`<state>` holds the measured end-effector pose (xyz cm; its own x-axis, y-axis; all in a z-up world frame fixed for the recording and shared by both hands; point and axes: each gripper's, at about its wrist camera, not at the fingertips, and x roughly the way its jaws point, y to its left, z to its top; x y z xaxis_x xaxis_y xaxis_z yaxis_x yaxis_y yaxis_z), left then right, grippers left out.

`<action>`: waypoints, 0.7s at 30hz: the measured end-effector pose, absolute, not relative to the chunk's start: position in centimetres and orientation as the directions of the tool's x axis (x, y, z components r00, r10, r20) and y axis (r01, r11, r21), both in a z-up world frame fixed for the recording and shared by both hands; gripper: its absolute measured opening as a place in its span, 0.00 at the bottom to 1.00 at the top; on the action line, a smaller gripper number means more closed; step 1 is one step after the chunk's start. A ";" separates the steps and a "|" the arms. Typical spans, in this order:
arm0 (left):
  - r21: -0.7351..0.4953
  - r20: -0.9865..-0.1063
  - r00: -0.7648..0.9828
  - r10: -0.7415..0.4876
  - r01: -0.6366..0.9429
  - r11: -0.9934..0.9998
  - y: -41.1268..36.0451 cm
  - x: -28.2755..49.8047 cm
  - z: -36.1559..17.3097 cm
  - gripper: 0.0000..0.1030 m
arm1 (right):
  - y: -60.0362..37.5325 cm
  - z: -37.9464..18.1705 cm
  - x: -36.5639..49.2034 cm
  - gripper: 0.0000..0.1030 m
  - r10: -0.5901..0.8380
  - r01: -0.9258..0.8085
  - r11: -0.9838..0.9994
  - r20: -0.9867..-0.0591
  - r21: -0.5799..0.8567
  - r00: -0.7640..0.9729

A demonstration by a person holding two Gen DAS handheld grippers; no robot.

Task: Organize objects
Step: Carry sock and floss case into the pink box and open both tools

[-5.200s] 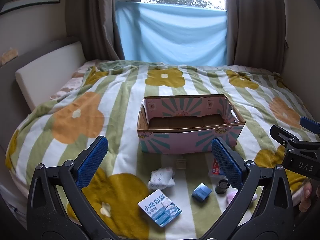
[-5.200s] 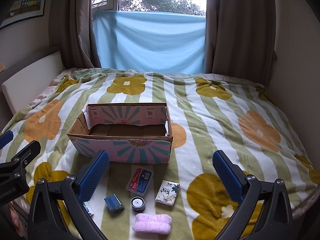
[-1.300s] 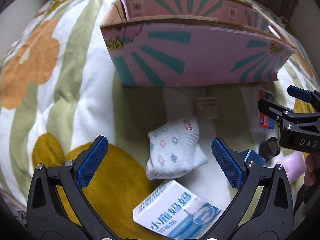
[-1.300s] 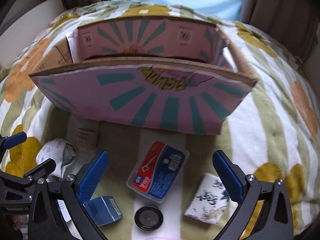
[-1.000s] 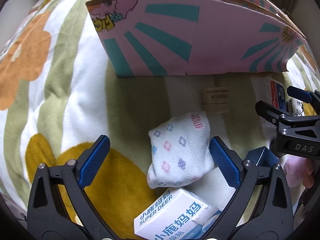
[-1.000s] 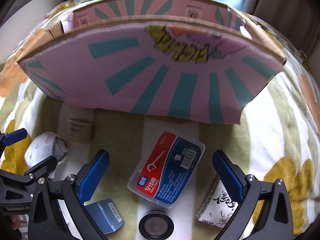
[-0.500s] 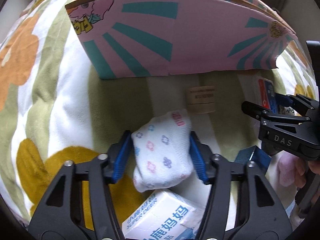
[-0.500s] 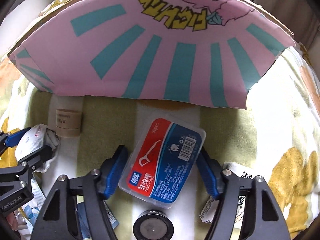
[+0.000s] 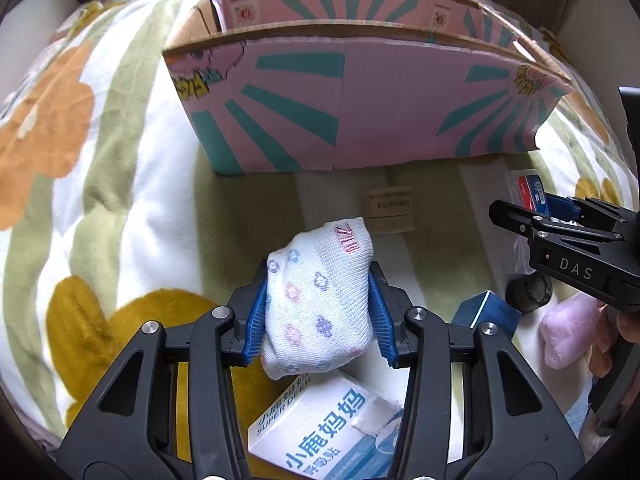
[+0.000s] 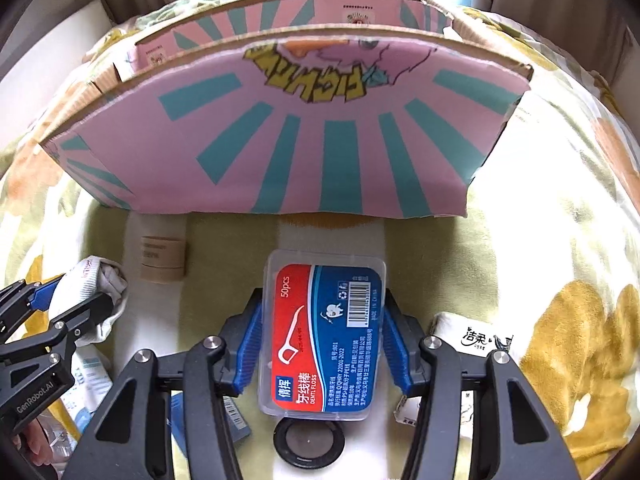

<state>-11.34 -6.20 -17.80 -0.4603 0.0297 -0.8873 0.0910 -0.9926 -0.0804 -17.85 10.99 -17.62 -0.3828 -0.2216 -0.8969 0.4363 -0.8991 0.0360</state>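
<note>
My left gripper (image 9: pixel 318 312) is shut on a rolled white sock (image 9: pixel 318 300) with small flower prints, held a little above the bed. My right gripper (image 10: pixel 322 340) is shut on a clear dental floss box (image 10: pixel 322 340) with a red and blue label. A pink cardboard box (image 9: pixel 360 120) with teal rays stands open just beyond both grippers, and shows in the right wrist view (image 10: pixel 280 140) too. The right gripper also shows at the right of the left wrist view (image 9: pixel 560 216).
On the flowered blanket (image 9: pixel 100 200) lie a tan cylinder (image 9: pixel 390 210), a white and blue carton (image 9: pixel 320 428), a small blue box (image 9: pixel 486 312), a black round lid (image 10: pixel 308 442), a pink fluffy roll (image 9: pixel 568 332) and a tissue pack (image 10: pixel 476 340).
Both grippers closed: the left on the sock, the right on the floss box. Both have since lifted and drawn back a little from the cardboard box.
</note>
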 end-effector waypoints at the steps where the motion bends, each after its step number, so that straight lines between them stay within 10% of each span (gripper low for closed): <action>1: -0.083 -0.884 -0.466 0.032 0.090 -0.992 -6.2 -11.3 -17.5 0.40 | 11.1 -17.5 -17.8 0.48 -0.230 0.437 -0.898 -0.895 0.044 -0.383; 21: -0.069 -0.730 -0.684 -0.011 0.089 -0.994 -8.1 -10.7 -1.4 0.40 | 9.6 -4.5 -18.0 0.48 -0.392 0.556 -0.829 -0.778 0.067 -0.491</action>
<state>-10.73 -8.07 -1.42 -0.6838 -0.0106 -0.7296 0.0891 -0.9936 -0.0690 -18.00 9.58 -4.45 -0.4911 -0.3921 -0.7779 0.5560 -0.8285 0.0665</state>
